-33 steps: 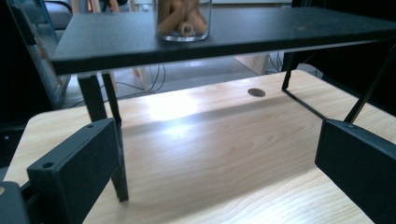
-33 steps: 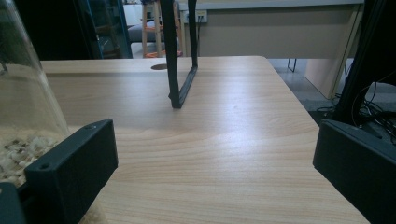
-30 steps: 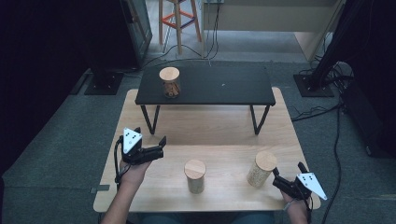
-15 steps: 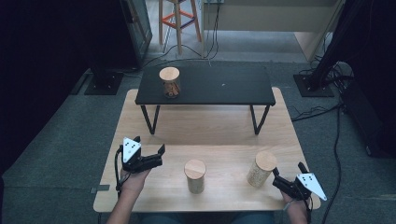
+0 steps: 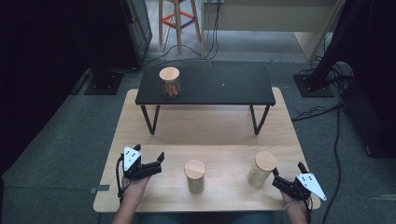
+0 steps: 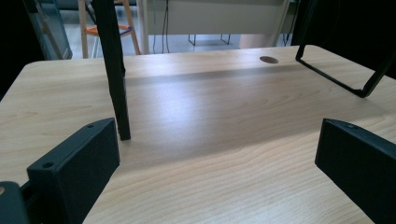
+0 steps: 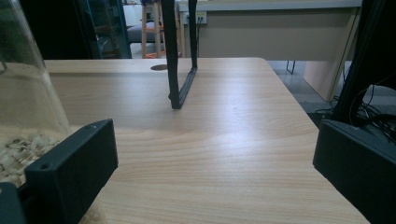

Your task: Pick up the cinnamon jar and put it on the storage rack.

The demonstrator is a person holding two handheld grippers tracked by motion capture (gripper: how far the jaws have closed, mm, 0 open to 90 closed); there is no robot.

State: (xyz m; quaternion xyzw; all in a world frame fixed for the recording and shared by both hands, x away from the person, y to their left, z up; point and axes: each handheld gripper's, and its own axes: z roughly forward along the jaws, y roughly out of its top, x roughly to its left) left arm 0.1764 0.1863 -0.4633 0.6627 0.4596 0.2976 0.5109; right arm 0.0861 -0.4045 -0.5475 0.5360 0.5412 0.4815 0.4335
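Three clear jars with round wooden lids are in the high view. One jar (image 5: pixel 169 82) stands on the black bench (image 5: pixel 219 86), a second jar (image 5: pixel 194 176) at the table's front centre, and a third jar (image 5: pixel 261 168) at front right. My left gripper (image 5: pixel 150 156) rests open on the table, left of the centre jar. In the left gripper view its jaws (image 6: pixel 215 140) hold nothing. My right gripper (image 5: pixel 287 170) is open just right of the third jar. That jar (image 7: pixel 23 116), holding pale flakes, stands outside the left jaw of my right gripper (image 7: pixel 215 135).
The bench stands across the far half of the wooden table (image 5: pixel 210 126). Its left leg (image 6: pixel 116 74) rises just ahead of my left gripper, and its right leg frame (image 7: pixel 180 70) stands ahead of my right. Cables (image 5: pixel 327 112) and a stool (image 5: pixel 177 21) are on the floor beyond.
My left gripper has drawn back toward the table's front edge, staying open. The right gripper and all three jars have not moved.
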